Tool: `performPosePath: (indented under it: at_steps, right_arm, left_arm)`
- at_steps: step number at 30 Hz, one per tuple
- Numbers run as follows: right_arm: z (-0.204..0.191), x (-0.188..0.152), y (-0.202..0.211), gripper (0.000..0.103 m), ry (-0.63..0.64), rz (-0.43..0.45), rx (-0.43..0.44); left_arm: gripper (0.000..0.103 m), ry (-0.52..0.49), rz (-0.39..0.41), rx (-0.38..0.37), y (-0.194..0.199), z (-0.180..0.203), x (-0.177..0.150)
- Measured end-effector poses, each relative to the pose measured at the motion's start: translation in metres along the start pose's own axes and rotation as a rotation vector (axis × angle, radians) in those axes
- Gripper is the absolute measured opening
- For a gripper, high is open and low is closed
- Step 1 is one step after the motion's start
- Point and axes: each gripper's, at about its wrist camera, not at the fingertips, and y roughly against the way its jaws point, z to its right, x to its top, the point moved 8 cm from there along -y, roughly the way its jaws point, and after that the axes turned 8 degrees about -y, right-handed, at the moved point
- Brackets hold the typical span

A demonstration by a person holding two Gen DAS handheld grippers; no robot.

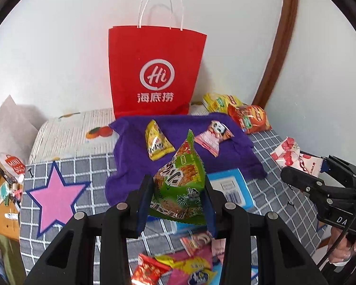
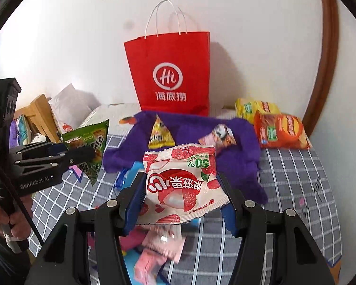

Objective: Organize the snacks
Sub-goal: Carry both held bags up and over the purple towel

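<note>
Green snack packet (image 1: 178, 185) sits clenched in your left gripper (image 1: 176, 204), lifted above the checked cloth (image 1: 87, 163). Your right gripper (image 2: 181, 199) grasps a white strawberry-print packet (image 2: 180, 182). Ahead, a purple towel (image 1: 130, 156) holds two small packets, before an upright red paper bag (image 1: 154, 71).

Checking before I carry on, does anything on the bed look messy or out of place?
The purple cloth lies rumpled and skewed, with a yellow packet and a pink packet on it. Nothing looks spilled or torn.
</note>
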Motion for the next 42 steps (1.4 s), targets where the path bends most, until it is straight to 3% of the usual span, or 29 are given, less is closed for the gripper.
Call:
performPosePath:
  at_steps: [24,30,34,42]
  right_arm:
    - [0.007,0.094,-0.109,0.058,0.022,-0.054,0.044]
    - [0.018,0.089,-0.142,0.058,-0.029,-0.115,0.111]
    - [0.027,0.08,-0.163,0.058,-0.02,-0.168,0.092]
    - [0.031,0.057,-0.187,0.058,0.024,-0.265,0.1]
  left_arm:
    - [0.037,0.056,-0.04,0.014,-0.093,-0.032,0.056]
    - [0.037,0.07,-0.081,0.009,-0.128,-0.04,0.048]
    - [0.037,0.063,-0.146,0.02,-0.151,-0.044,0.033]
    - [0.037,0.089,-0.196,0.014,-0.169,-0.053,0.02]
